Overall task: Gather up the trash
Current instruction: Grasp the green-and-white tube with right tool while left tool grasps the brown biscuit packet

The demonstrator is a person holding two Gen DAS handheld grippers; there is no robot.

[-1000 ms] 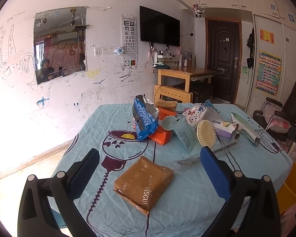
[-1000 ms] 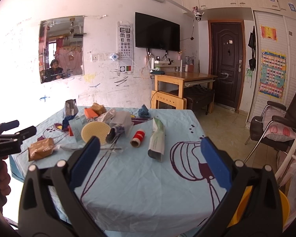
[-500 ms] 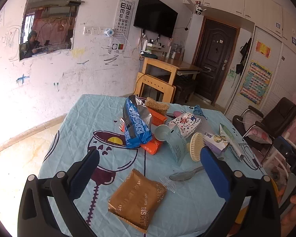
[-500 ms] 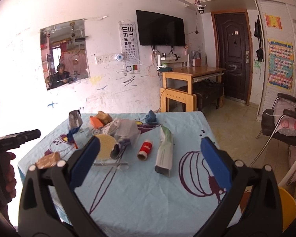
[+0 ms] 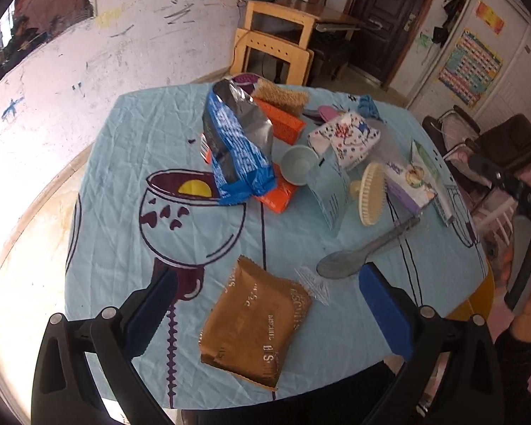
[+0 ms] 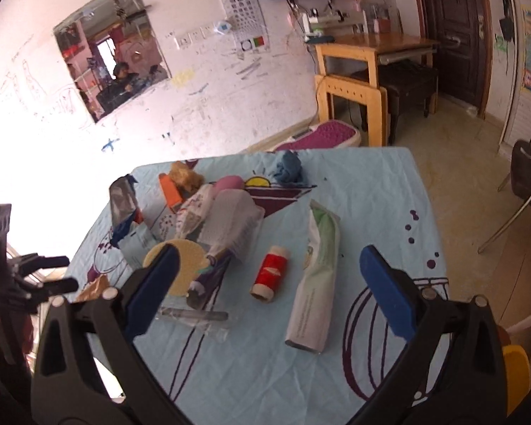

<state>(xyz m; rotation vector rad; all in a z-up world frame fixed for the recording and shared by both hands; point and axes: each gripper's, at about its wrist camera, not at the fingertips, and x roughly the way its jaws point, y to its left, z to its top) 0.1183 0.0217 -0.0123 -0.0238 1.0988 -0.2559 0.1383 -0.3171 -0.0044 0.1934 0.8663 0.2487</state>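
My left gripper [image 5: 265, 304] is open and empty, hovering above a brown biscuit packet [image 5: 255, 322] at the near edge of the blue-clothed table [image 5: 124, 134]. Farther back lie a blue and silver snack bag [image 5: 235, 145], an orange box [image 5: 279, 124], a clear wrapper [image 5: 313, 279] and a grey spoon [image 5: 364, 248]. My right gripper [image 6: 265, 283] is open and empty above the table, over a red roll [image 6: 270, 272] and beside a long green and white carton [image 6: 315, 283].
A round brush [image 5: 370, 193], a small cup [image 5: 297, 164], a spotted bag [image 5: 343, 136] and a purple packet [image 5: 410, 180] crowd the table's middle. A yellow bin [image 6: 515, 372] stands by the table's right side. A wooden desk [image 6: 368, 49] and chairs stand behind.
Both grippers have tilted downward and risen, so the table is seen more from above. The left gripper now hangs over the biscuit packet. Both stayed open.
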